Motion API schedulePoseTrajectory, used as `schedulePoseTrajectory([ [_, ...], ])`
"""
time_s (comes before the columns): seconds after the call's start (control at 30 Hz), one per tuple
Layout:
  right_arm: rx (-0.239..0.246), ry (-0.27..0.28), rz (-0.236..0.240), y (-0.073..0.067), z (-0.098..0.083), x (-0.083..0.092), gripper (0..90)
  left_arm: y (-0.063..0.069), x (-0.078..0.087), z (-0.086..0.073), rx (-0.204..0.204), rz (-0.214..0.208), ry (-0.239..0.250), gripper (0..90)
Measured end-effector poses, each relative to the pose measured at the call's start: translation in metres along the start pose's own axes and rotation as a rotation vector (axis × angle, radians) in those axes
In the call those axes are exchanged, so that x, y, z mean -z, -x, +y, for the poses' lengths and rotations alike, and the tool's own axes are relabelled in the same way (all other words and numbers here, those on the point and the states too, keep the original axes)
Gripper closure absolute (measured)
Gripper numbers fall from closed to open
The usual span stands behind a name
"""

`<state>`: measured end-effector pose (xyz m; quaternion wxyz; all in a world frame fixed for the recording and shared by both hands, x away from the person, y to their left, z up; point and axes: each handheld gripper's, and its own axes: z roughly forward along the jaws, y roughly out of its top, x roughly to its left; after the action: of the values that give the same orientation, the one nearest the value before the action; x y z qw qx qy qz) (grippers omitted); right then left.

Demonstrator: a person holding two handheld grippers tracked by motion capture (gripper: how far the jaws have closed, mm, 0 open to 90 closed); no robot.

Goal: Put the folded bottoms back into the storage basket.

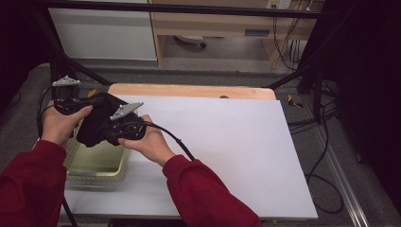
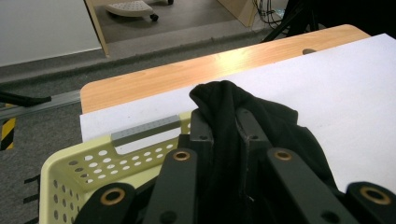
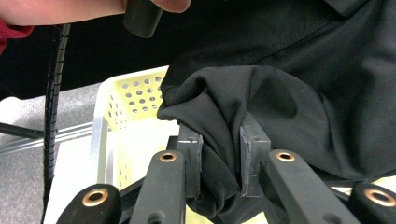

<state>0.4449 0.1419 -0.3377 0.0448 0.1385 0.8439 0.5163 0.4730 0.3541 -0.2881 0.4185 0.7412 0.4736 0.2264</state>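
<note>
Red-sleeved forearms steer both grippers, left gripper (image 1: 97, 100) and right gripper (image 1: 109, 131), each clamped on crumpled black cloth garment (image 1: 97, 124) above pale yellow perforated plastic basket (image 1: 97, 163) at nine o'clock; lifting it out, next likely carrying toward white table sheet (image 1: 227, 142).

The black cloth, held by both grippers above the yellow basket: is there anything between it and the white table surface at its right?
Nothing visible stands in the way. The black cloth hangs clamped in the left gripper and the right gripper, over the yellow basket. The white table surface to its right lies bare, with only the basket's rim below the cloth.
</note>
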Motion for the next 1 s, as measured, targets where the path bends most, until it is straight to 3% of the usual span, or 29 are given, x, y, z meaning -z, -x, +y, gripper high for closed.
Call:
schedulePoseTrajectory([
  [0.53, -0.013, -0.03, -0.003, 0.0, -0.007, -0.019, 74.8, -0.009, -0.008, -0.01, 0.012, 0.026, -0.028, 80.0],
  [1.0, -0.025, -0.08, 0.004, 0.004, -0.018, -0.032, 74.8, -0.018, -0.017, -0.028, 0.023, 0.034, -0.093, 79.6],
])
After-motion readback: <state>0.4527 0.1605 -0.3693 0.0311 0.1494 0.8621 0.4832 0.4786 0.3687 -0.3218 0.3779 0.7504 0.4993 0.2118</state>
